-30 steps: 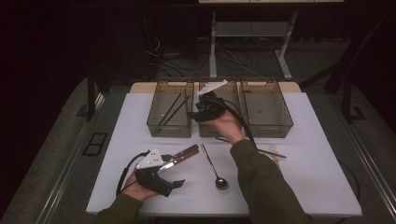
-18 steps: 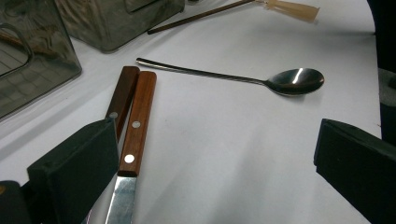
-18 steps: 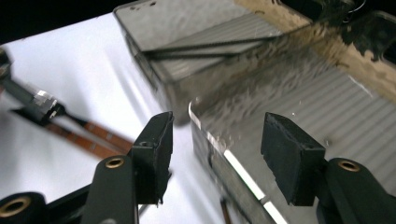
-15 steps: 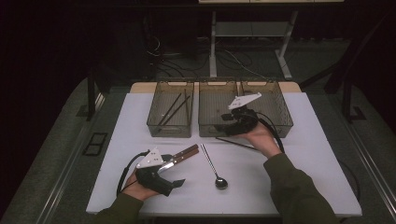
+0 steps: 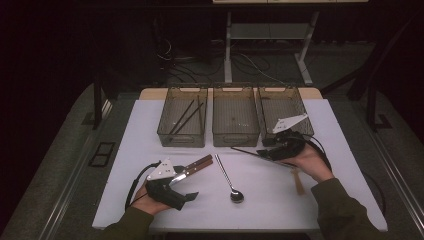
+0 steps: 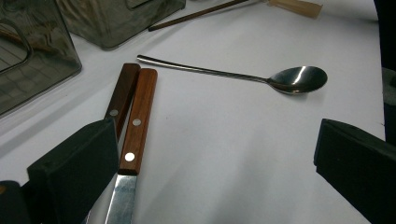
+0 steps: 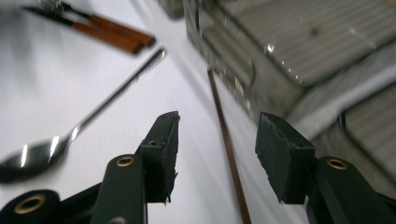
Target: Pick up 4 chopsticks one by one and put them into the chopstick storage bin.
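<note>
Now right gripper (image 7: 217, 156) open-jawed over chopstick (image 7: 229, 154) beside middle basket (image 7: 261, 70).

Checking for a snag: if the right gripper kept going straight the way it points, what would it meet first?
Probably the brown chopstick lying on the table between the right gripper's open fingers, then the middle bin's wall beyond it. Depth is hard to judge.
</note>
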A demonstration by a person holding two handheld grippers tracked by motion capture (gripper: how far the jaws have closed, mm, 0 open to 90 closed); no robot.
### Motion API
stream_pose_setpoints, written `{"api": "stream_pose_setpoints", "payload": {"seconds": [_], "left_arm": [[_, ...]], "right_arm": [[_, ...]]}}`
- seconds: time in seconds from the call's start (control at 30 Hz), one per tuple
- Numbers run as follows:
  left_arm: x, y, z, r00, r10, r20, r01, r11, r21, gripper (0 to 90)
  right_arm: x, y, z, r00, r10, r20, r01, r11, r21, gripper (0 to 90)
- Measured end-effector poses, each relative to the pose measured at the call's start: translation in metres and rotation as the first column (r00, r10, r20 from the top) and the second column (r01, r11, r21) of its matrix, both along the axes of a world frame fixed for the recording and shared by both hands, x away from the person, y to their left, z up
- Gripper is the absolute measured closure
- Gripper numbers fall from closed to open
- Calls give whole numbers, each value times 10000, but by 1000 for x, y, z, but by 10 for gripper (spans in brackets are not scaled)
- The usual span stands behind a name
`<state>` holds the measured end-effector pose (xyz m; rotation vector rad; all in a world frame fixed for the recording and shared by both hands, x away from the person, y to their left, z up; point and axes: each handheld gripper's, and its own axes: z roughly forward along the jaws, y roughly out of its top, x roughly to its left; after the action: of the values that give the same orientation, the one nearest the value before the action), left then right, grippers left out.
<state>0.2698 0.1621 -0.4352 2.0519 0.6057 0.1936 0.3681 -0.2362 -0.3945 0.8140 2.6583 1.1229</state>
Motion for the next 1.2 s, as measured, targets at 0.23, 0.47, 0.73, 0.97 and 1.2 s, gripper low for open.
{"api": "stream_pose_setpoints", "payload": {"seconds": [0.23, 0.47, 0.73, 0.97, 1.2], "left_arm": [[0, 0, 0, 10000, 4, 1, -4, 10000, 52, 0], [0, 0, 0, 10000, 12, 10, -12, 10000, 26, 0], [0, -1, -1, 10000, -7, 26, 7, 10000, 73, 0], [0, -1, -1, 10000, -29, 16, 29, 10000, 64, 0], [0, -2, -1, 10000, -49, -11, 49, 10000, 81, 0]], "right_arm": [[-6, -22, -10, 9999, 60, -154, -65, 9993, -371, 591], [-9, -37, -20, 9999, -28, -139, 16, 9967, -811, 701], [-5, -45, -30, 9989, -21, -463, -34, 9928, -1195, 753], [-2, -44, -37, 9977, 57, -672, -147, 9908, -1345, 777], [1, -43, -43, 9962, 214, -839, -337, 9884, -1481, 794]]}}
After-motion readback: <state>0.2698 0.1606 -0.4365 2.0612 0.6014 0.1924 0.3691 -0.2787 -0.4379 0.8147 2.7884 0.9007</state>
